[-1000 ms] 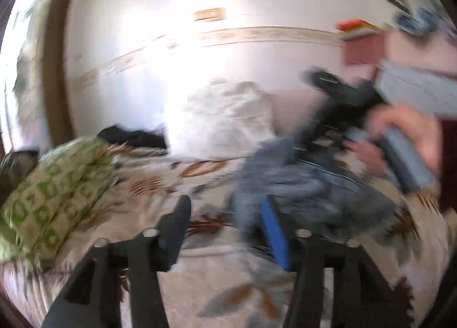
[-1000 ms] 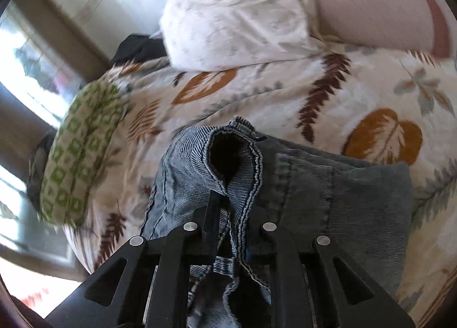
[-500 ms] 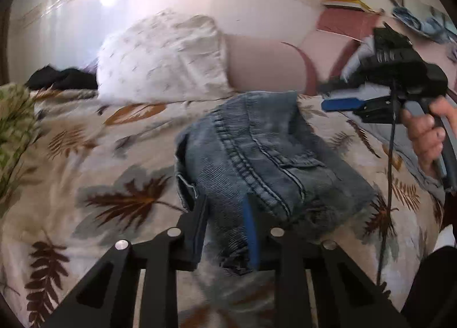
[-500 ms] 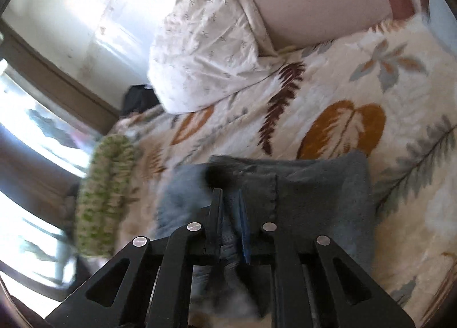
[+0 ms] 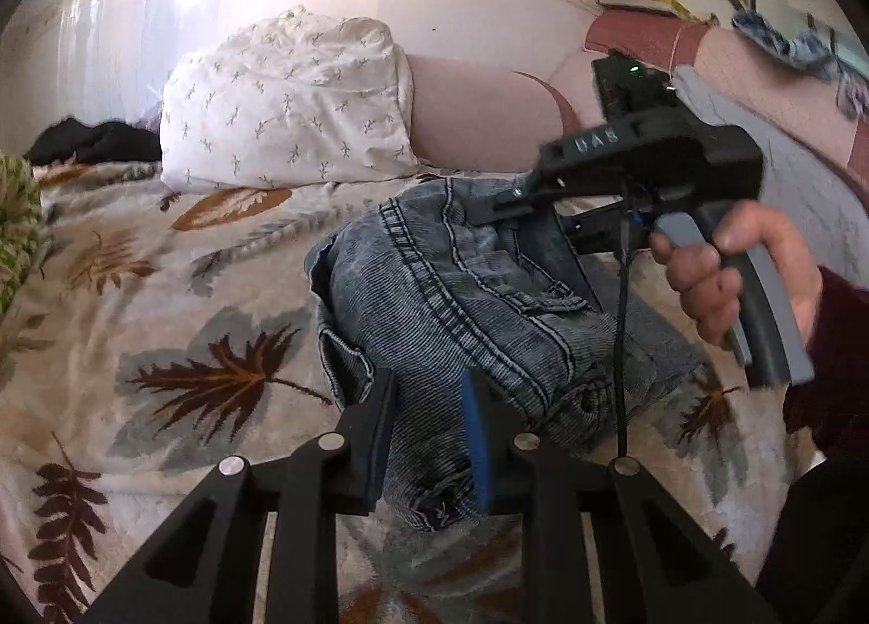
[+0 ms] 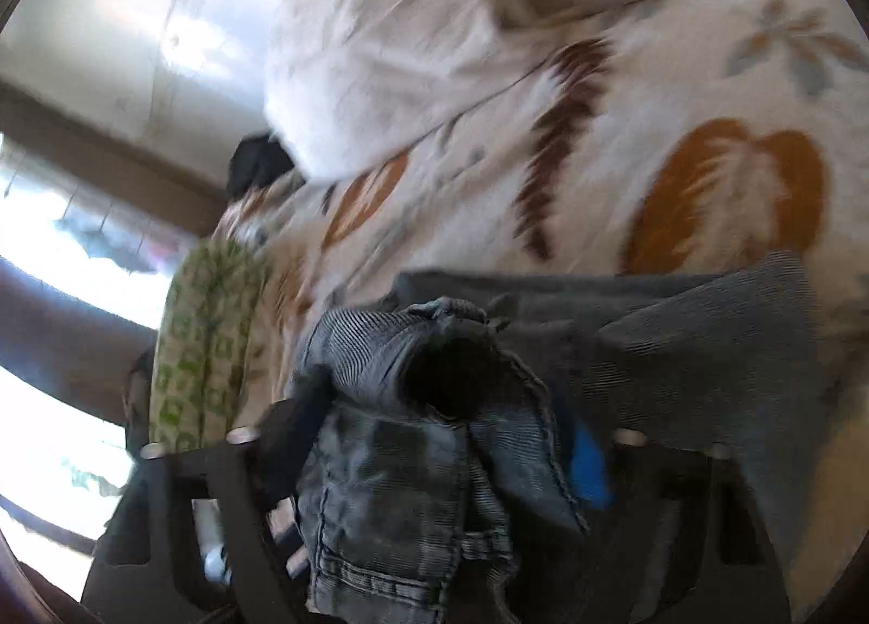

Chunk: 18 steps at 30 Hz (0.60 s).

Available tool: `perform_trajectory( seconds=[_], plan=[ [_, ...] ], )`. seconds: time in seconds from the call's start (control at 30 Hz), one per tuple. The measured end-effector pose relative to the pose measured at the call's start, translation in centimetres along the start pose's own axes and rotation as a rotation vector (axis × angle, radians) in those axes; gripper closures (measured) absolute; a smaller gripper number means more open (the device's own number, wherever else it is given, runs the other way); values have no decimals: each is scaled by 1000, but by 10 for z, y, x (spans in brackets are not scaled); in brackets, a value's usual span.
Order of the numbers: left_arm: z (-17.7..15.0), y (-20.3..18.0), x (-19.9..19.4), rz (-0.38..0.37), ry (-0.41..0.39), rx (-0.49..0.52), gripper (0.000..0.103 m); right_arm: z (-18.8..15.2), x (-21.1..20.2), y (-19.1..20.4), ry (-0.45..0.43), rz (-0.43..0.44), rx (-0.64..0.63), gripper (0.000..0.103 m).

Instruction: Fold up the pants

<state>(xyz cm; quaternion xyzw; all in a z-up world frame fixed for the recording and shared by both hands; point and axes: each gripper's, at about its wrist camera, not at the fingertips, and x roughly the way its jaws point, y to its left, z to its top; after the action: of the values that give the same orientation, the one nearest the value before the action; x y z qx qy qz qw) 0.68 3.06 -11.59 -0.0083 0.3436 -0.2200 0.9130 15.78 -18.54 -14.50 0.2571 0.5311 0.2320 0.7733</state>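
Blue denim pants (image 5: 461,287) lie bunched on the leaf-print bedspread (image 5: 163,331). My left gripper (image 5: 429,423) has its fingers on either side of a fold at the near edge of the pants. My right gripper shows in the left wrist view (image 5: 505,206), held by a hand at the far side of the pants. In the right wrist view the right gripper (image 6: 451,439) has wide-spread fingers with denim (image 6: 413,439) bunched between them, and the blue pad (image 6: 589,466) shows beside the cloth. That view is blurred.
A white pillow (image 5: 288,102) and a pink bolster (image 5: 478,113) lie at the head of the bed. A green patterned blanket (image 5: 16,222) sits at the left, dark clothing (image 5: 92,140) behind it. A window is on the left in the right wrist view.
My right gripper has opened wide and come down onto the far side of the pants. My left gripper stays on the near fold, with the pants nearer and more bunched.
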Motion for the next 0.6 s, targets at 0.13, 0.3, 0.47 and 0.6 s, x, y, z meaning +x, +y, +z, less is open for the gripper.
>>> perform_trajectory(
  seconds=[0.13, 0.3, 0.47, 0.6],
  plan=[
    [7, -6, 1, -57, 11, -15, 77, -10, -12, 34, -5, -69, -131, 90],
    [22, -53, 14, -112, 26, 97, 78, -4, -60, 55, -86, -91, -165, 92],
    [32, -99, 40, -140, 77, 198, 77, 2, -98, 24, -151, -171, -131, 92],
    [29, -119, 68, -116, 149, 243, 75, 2, -104, -40, -155, -232, -2, 92]
  ],
)
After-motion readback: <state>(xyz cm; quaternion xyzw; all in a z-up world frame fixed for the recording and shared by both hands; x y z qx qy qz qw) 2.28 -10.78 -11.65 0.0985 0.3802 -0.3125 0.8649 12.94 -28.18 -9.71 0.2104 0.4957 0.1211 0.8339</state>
